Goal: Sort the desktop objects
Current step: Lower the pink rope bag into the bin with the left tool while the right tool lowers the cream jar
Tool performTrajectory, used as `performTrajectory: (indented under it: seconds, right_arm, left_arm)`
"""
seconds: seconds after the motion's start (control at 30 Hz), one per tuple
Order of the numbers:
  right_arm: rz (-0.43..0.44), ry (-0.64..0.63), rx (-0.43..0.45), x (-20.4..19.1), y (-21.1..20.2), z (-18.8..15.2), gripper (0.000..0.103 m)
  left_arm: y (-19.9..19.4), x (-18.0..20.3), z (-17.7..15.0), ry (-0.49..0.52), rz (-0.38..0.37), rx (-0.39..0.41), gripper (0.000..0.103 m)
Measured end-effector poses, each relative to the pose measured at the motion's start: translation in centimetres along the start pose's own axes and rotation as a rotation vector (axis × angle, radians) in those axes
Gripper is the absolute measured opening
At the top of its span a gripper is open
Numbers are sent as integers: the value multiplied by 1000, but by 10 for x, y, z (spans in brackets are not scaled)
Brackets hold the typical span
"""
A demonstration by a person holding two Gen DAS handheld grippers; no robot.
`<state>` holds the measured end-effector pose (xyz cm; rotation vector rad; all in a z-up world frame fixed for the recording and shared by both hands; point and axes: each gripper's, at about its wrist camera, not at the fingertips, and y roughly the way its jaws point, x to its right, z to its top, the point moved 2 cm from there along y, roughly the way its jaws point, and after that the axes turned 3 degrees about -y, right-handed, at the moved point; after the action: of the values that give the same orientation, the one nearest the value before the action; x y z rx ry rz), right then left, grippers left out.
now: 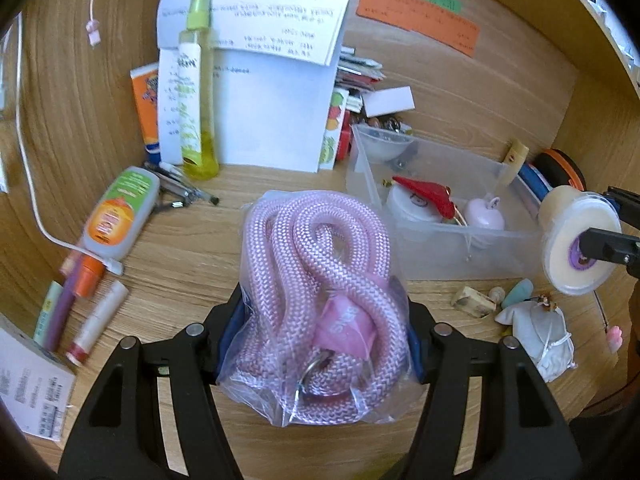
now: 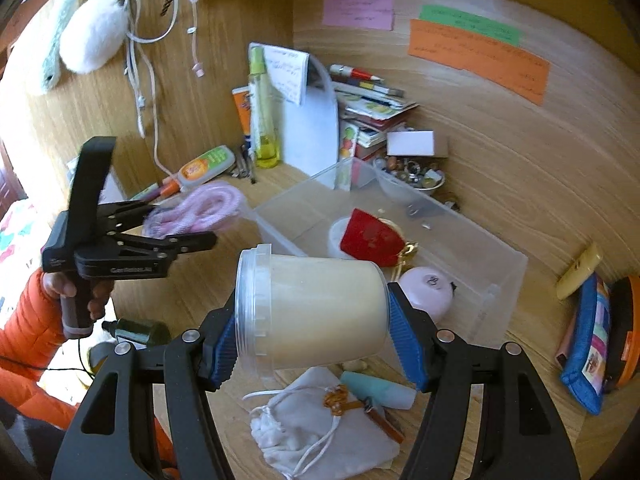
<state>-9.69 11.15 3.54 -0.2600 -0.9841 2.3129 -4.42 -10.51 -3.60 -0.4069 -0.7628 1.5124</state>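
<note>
The cream-filled jar is held on its side in the right gripper, lid end to the left, base to the right, so that its long axis runs across the jaws; the blue pads are pressed on lid and base, and the jar is carried clear of the desk. Directly beyond and slightly to the right of it lies the clear plastic bin, its long axis slanting from near right to far left. The bin's near wall is just past the jar's base, with a pink round item and a red piece already inside (the free floor appears to be toward the far left end).

The bagged pink rope is clamped between the jaws of the left gripper, the bag bulging up and forward of the fingers and lifted off the wood. From this gripper the bin lies ahead and to the right, a little farther off than it is from the jar.

Of the two loads, the jar is judged the nearer to the bin, so the right hand is likely served first: a short forward carry, with the jar's length to be turned along the bin. Below the jar a white drawstring pouch and a mint-coloured tube are left on the desk.
</note>
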Motion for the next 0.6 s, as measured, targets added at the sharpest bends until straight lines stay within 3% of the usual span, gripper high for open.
performTrajectory:
  seconds: [0.27,0.6]
  right_arm:
    - [-22,45,19,17,-7,6,62]
    - [-100,106,48,51,-20,13,62]
  left_arm:
    - [-20,4,20,34,12,45,63]
    - [-18,38,60,116,-62,59,63]
